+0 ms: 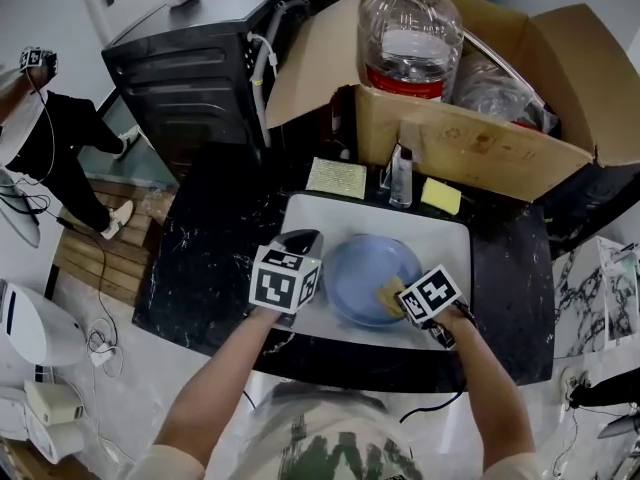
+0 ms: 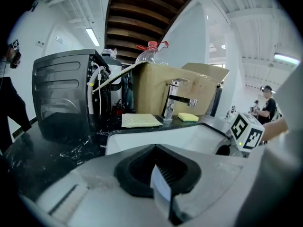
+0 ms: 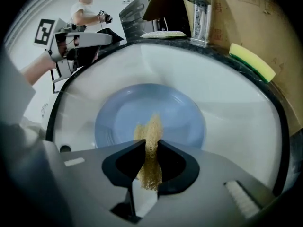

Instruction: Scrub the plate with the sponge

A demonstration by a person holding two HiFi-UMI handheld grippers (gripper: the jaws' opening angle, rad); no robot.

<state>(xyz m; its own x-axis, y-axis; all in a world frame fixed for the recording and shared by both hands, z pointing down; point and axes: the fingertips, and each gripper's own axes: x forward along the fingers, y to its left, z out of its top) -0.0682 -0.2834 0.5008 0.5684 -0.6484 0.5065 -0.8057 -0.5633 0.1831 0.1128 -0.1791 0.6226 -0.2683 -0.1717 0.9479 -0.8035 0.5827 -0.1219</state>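
Holding the sponge (image 3: pixel 150 131) in my right gripper (image 3: pixel 151 148), I have the jaws clamped on its near end, so a frayed tan strip stands out past the tips and its far end meets the blue plate (image 3: pixel 128 112). From the head view, the sponge (image 1: pixel 388 293) sits on the plate's near right part, just inside the rim. The plate (image 1: pixel 355 268) lies flat in the white sink (image 1: pixel 300 208), which is set into the black marbled surface (image 1: pixel 220 258).

My left gripper (image 1: pixel 305 238) hangs over the sink's near left rim, beside the plate and apart from it. Its own view shows the jaws together with nothing between them, so it is not steadying anything.

I judge the scrubbing to be at an early or middle stage. Contact is made, which is the setup done. I see no foam, water or wet streaks on the plate, so I cannot tell how much of its face has been covered. The far and left parts of the plate are well apart from the sponge, and I would count those as left to do. A second yellow-and-green pad (image 1: pixel 441 196) and a flat scouring cloth (image 1: pixel 336 178) lie unused on the far surface, on either side of the tap (image 1: pixel 401 176).
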